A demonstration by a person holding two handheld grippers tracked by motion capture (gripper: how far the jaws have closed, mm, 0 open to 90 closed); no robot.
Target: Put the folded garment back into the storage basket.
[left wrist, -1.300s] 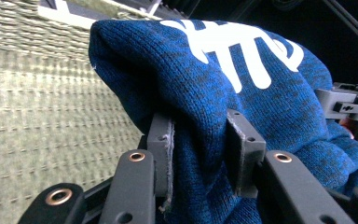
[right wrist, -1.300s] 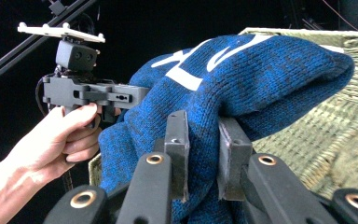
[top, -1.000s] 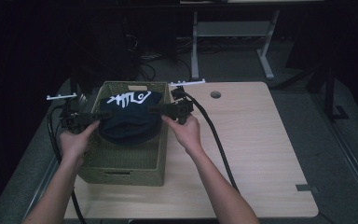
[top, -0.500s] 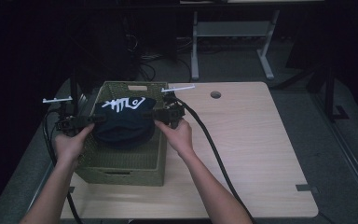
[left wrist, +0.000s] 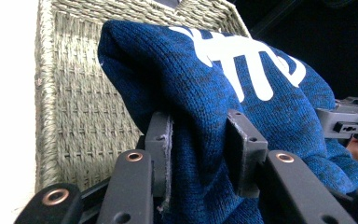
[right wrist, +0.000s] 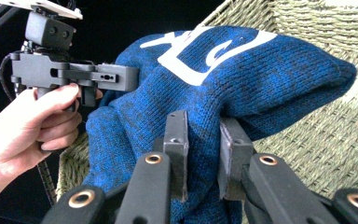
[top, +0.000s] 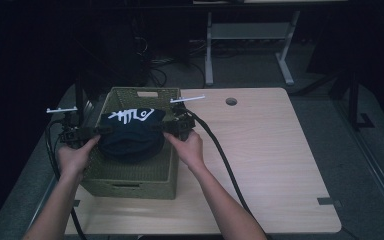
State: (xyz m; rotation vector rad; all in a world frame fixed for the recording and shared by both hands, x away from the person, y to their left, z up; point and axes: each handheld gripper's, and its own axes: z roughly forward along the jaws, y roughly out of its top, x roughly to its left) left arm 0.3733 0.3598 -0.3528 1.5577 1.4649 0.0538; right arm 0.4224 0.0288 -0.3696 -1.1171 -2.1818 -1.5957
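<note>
Both grips clamped on folded blue knitted sweater with white lettering, suspended over woven olive wicker basket: left gripper at 9 o'clock edge, right gripper at 3 o'clock edge. Risk: thin fabric pinch slipping, fold collapsing. Risk: uneven release, one side draping across basket rim at 12 o'clock.

High view: we look forward and down on the surface from above. Left and right gripper views: we look close along each gripper's fingers from opposite sides. All three share the blue knit and basket.
</note>
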